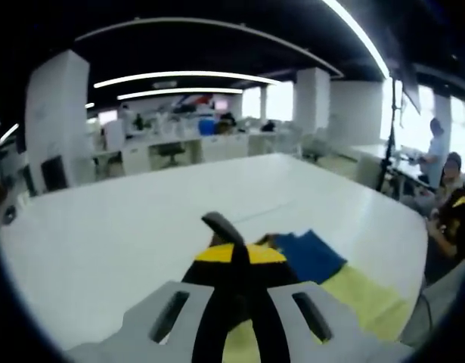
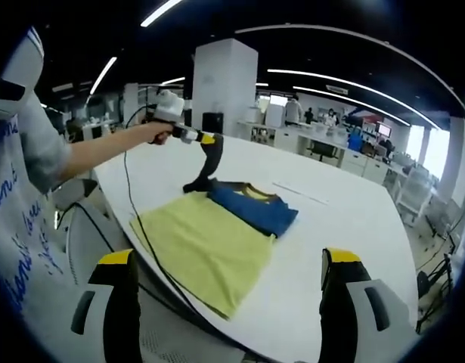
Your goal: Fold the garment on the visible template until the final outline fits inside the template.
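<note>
Blue garment [image 2: 252, 208], folded into a narrow band with yellow collar trim, lies on the far end of the yellow template [image 2: 206, 246] near the white table's [image 2: 345, 227] near edge, long axis crossing the template's width. Left gripper [image 2: 196, 184], jaws closed, tips at the garment's end; right gripper [image 2: 228, 283] jaws wide apart, holding nothing. Blue writing on the person's sleeve is unreadable.
</note>
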